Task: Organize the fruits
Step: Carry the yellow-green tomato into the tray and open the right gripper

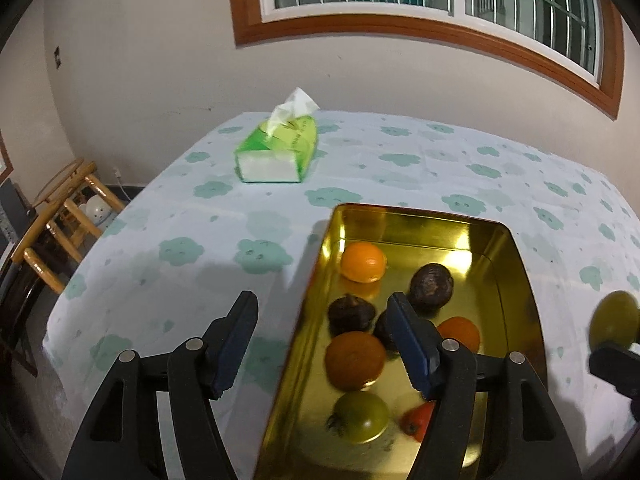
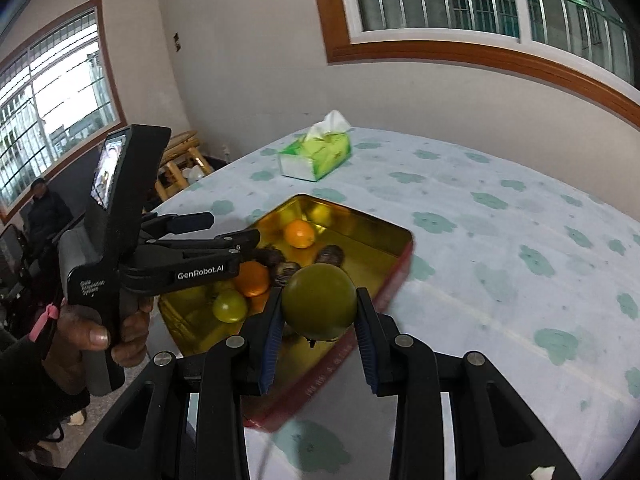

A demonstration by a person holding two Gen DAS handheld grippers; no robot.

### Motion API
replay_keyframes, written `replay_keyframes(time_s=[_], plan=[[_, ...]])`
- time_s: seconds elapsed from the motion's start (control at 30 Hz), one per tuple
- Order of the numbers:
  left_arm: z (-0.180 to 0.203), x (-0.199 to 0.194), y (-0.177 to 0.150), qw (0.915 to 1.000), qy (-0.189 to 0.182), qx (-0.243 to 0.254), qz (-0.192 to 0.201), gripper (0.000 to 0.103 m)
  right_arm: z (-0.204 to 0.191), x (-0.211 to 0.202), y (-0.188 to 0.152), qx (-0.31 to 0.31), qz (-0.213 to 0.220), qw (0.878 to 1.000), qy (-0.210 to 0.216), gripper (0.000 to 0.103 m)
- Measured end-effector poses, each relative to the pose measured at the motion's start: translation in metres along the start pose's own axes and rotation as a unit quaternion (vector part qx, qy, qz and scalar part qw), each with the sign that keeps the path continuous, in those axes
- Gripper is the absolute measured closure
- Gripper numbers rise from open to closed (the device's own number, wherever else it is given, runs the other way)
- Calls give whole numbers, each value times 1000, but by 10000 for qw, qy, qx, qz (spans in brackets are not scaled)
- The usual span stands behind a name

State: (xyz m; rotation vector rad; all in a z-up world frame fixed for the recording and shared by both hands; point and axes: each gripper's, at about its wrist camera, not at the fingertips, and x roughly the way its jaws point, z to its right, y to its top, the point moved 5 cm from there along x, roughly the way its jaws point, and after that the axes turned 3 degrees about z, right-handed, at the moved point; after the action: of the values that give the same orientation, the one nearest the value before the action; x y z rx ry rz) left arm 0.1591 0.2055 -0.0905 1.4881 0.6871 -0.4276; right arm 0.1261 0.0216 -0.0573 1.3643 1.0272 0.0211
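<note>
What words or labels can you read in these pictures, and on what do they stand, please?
"GenRobot.AI": white print on the black left gripper, its side.
Small white print on its handle: too small to read.
Print on the green tissue pack: blurred.
Print on the gold tin tray's red wall: blurred.

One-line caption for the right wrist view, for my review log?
Right tool grips a green fruit above the gold tin of fruit.
</note>
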Motion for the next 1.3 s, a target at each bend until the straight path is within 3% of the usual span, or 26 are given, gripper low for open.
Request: replay_keyframes(time_s=[0.33, 0.8, 1.07, 1.2, 1.3], plan=[[-20, -10, -1, 9994, 92, -159, 276, 35, -23, 46, -5, 2, -246, 9994, 238, 71], [-32, -27, -2, 9966, 377, -155, 713, 35, -31, 77, -9, -100, -371, 9992, 103, 68], [-41, -37, -2, 9958, 414, -281, 765, 29, -37, 73, -3, -193, -117, 9997, 16, 65], [-41, -42, -2, 9955, 393, -313, 806, 27, -40, 62, 4, -266, 169, 9994, -112, 58], [-40, -46, -2, 9953, 351, -326, 836, 25, -42, 48, 10, -339, 508, 9975, -368, 46]])
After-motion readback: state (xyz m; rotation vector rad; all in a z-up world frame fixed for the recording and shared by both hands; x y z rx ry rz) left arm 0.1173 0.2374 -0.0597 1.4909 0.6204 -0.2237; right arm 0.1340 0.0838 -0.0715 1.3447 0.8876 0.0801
